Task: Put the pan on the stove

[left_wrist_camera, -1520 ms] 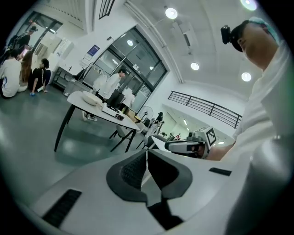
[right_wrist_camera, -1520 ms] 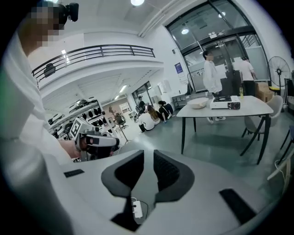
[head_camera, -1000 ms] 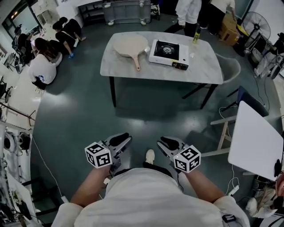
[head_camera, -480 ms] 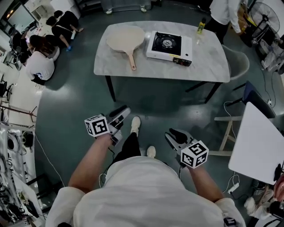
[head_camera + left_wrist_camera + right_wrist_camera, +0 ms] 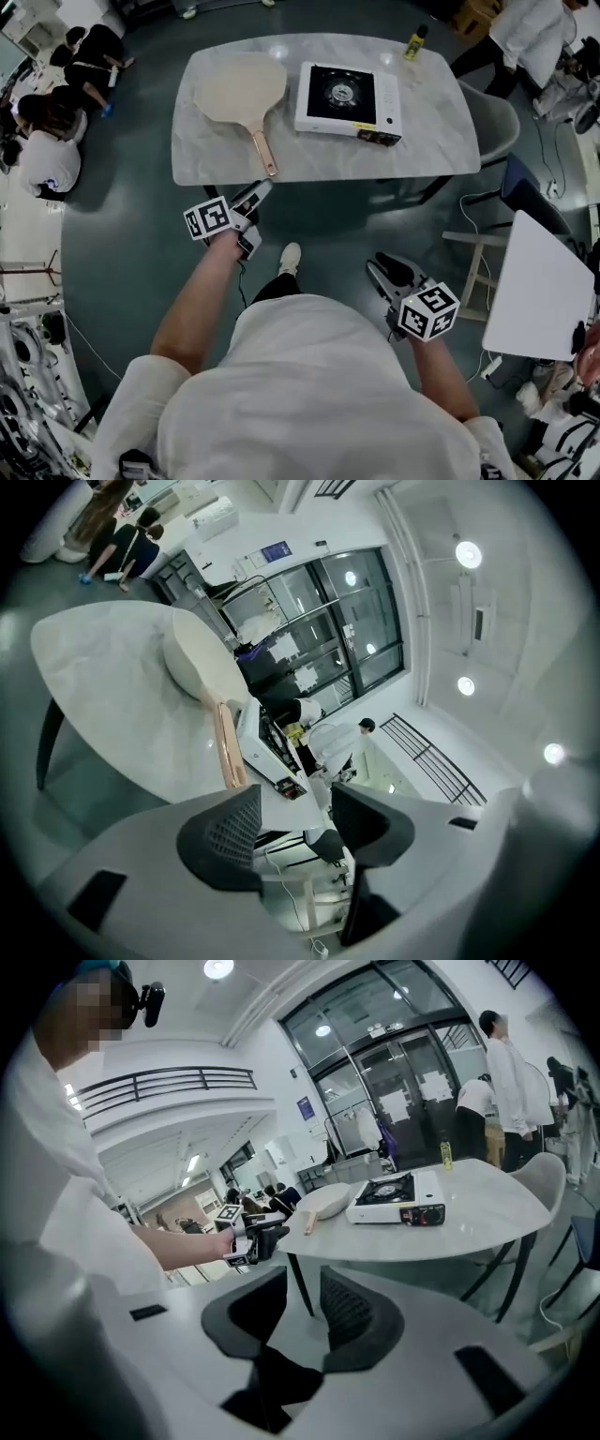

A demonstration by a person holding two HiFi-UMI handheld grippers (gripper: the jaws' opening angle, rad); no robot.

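- Opening just now: L gripper (image 5: 295, 808) jaws wide apart, nothing btwn them; tips near table (image 5: 427, 141) front edge, just short of the pan handle (image 5: 263, 150), not touching.
- R gripper (image 5: 302, 1293) jaws also just opened, empty, well back from table.
- Pan (image 5: 239, 89) flat on table, just left of stove (image 5: 347, 96).

A dark grey-green floor (image 5: 122, 244) is seen, with faint reflections on it. A pale marble table (image 5: 431, 141) on dark legs is placed in the middle, and a grey chair (image 5: 497, 114) is set at its right end. Tall glass doors (image 5: 412, 1063), round ceiling lights (image 5: 467, 553) and a railed balcony (image 5: 159, 1080) are shown.
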